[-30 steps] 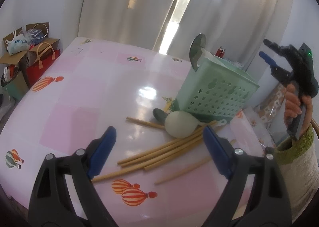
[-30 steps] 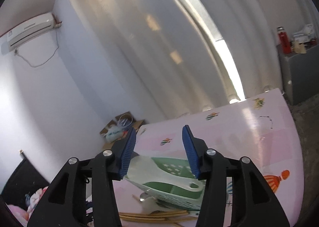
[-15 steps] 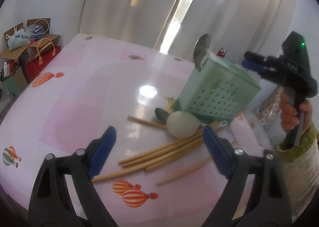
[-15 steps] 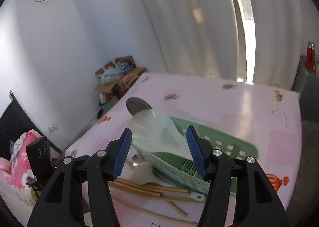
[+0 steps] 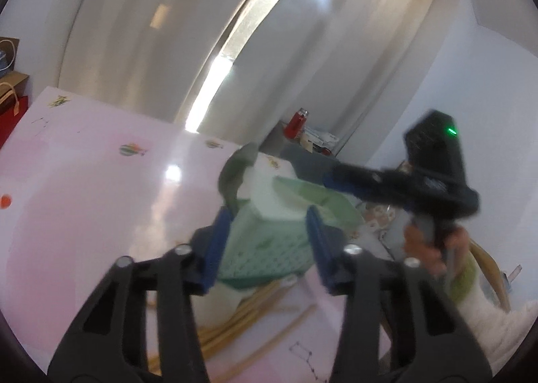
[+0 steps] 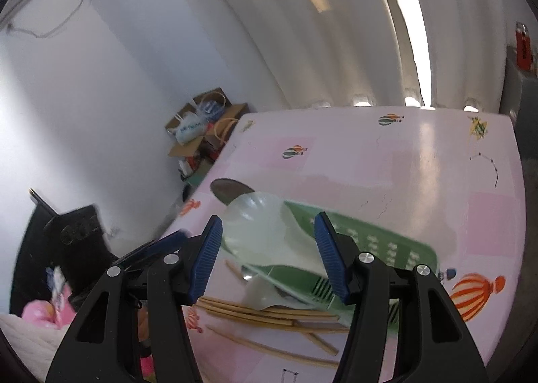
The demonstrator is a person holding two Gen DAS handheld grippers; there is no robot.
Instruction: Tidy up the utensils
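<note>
Hovering wide-open, left gripper [image 5: 267, 245] frames the green perforated plastic basket [image 5: 269, 245]; right gripper [image 6: 267, 257], also wide, above it; wooden chopsticks [image 6: 269, 315] beside basket on pink surface [image 6: 420, 164].

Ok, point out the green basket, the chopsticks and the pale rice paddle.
green basket [image 6: 386, 243]: right wrist view, inner wall.
chopsticks [image 6: 255, 310]: right wrist view, middle of bundle.
pale rice paddle [image 6: 259, 228]: right wrist view, scoop head.

A: We've got daylight pouring through the curtains [image 5: 255, 56], and the gap between them is blown out white.

B: And glare on the pink surface [image 5: 173, 173] under it. We're seeing heavy motion smear on the left wrist view.

A: The right claw [image 5: 339, 178] is blurred there. Both views bow hard, with dark corners.
</note>
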